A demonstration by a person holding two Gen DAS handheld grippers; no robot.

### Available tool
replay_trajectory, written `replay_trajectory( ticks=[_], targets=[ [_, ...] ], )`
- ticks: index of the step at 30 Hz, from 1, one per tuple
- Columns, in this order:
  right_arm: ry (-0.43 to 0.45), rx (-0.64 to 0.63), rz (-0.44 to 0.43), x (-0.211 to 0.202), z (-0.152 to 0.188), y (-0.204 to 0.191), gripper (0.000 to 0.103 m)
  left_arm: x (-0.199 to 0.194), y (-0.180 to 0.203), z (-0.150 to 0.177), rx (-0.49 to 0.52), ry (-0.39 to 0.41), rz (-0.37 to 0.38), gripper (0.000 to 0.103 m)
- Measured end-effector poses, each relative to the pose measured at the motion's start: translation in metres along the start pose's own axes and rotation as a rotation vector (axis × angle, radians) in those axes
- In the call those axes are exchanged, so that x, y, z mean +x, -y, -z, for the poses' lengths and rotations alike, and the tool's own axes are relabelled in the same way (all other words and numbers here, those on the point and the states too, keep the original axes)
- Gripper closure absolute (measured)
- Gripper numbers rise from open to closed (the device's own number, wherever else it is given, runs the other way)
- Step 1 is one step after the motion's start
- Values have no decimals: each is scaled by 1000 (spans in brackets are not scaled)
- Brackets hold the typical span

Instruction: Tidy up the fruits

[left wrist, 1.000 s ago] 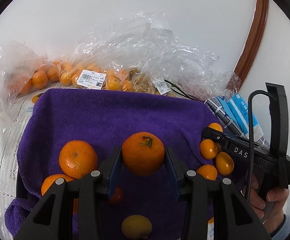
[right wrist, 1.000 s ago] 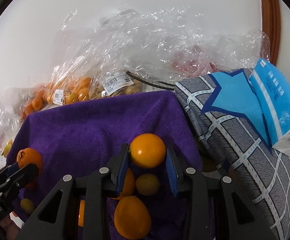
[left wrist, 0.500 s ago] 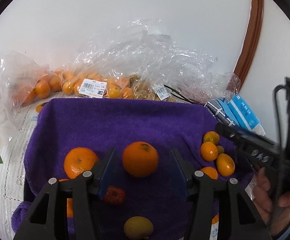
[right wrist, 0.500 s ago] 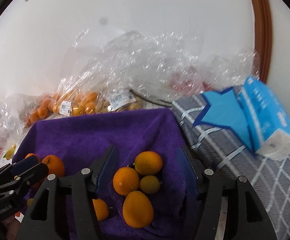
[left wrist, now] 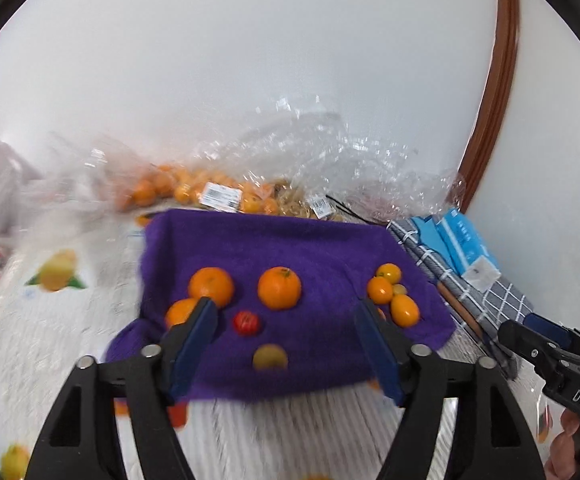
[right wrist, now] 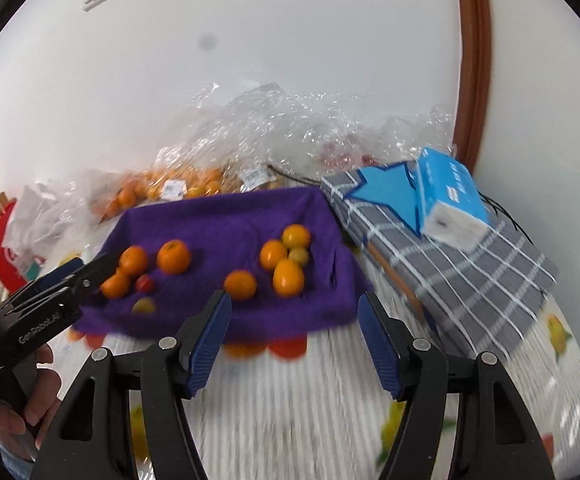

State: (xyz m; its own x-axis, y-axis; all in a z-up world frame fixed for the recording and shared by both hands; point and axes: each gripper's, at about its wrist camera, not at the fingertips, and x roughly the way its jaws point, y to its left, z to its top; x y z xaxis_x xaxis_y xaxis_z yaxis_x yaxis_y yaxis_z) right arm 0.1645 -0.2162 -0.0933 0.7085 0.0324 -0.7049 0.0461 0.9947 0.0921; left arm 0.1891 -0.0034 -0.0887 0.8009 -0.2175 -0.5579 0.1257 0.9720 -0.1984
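Note:
A purple towel lies on the table with fruit on it. On its left are three large oranges, one of them the stemmed orange, with a small red fruit and a yellowish fruit nearer me. On its right is a cluster of small oranges. My left gripper is open and empty, pulled back above the towel's near edge. My right gripper is open and empty, also back from the towel.
Clear plastic bags of oranges lie behind the towel against the white wall. A grey checked cloth with a blue tissue pack lies to the right. More fruit sits on the tablecloth at the towel's near edge.
Both grippers opened, let go of their oranges onto the towel, and pulled back and up away from it.

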Motion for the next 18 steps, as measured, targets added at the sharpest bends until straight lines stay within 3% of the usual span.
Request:
replay_trajectory(
  ticks=[4, 8, 11, 14, 18],
  targets=[
    [1, 35, -4, -44, 19, 5, 38, -50, 1, 10, 25, 15, -54, 16],
    [30, 42, -9, -78, 36, 7, 11, -94, 6, 16, 20, 38, -87, 8],
    [63, 22, 18, -103, 48, 6, 3, -122, 13, 23, 38, 39, -106, 6],
    [54, 12, 49, -122, 58, 5, 3, -149, 23, 34, 71, 52, -131, 5],
    [67, -3, 49, -151, 71, 4, 3, -177, 32, 44, 62, 45, -103, 5]
  ],
)
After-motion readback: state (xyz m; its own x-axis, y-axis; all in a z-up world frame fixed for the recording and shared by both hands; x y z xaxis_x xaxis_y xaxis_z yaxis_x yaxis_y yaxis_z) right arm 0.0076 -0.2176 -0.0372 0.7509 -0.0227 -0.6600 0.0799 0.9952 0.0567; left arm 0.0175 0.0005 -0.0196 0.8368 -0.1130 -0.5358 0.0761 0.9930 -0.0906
